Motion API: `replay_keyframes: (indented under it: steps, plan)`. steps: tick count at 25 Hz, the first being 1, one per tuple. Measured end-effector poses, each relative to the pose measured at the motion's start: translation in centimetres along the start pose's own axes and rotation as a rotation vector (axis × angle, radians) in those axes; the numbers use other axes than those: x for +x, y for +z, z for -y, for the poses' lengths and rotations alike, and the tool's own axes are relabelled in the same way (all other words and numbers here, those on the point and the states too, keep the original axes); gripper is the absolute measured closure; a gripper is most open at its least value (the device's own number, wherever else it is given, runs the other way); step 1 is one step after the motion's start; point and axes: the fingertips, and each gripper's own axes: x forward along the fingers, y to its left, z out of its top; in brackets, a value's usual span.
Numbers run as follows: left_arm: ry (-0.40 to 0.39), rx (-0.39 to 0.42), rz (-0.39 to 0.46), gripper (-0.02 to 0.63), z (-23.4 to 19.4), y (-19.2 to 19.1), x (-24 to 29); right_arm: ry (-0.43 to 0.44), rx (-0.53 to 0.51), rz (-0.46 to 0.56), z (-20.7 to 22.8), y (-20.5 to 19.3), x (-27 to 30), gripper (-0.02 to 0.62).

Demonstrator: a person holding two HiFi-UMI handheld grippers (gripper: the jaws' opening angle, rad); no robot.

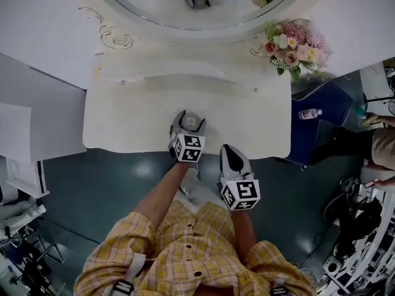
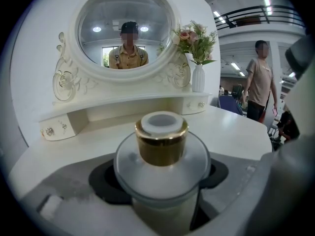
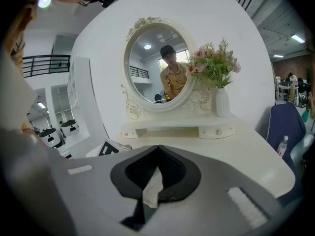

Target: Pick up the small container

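The small container (image 1: 191, 121) is a frosted round jar with a gold collar and a white cap (image 2: 161, 132), standing upright near the front edge of the white dressing table (image 1: 123, 122). My left gripper (image 1: 190, 118) reaches around it from the front. In the left gripper view the jar sits between the two jaws inside their dark notches, and a dark gap shows on each side of it. Off the table's front edge, to the right of the left gripper, my right gripper (image 1: 229, 152) hangs with its jaws (image 3: 157, 154) meeting and nothing between them.
An oval mirror (image 2: 125, 31) and a low drawer shelf (image 1: 185, 73) stand at the back of the table. A vase of pink flowers (image 1: 293, 45) is at the back right. A blue chair (image 1: 324, 119) carrying a water bottle (image 1: 310, 113) stands right of the table. A person (image 2: 259, 80) stands beyond.
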Motion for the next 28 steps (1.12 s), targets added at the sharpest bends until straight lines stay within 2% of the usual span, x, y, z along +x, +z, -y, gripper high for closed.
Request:
replay_keyframes:
  steps: [4, 18, 28]
  plan:
    - [-0.02, 0.008, 0.0, 0.265, 0.2, 0.1, -0.3, -0.008, 0.002, 0.003, 0.1, 0.1, -0.2, 0.594]
    - [-0.03, -0.061, 0.04, 0.264, -1.6, 2.7, -3.1, -0.001, -0.016, 0.033, -1.8, 1.5, -0.1, 0.594]
    - [-0.044, -0.045, 0.081, 0.264, -2.7, 4.8, -7.1, -0.023, -0.025, 0.072, -3.5, 3.1, -1.1, 0.594]
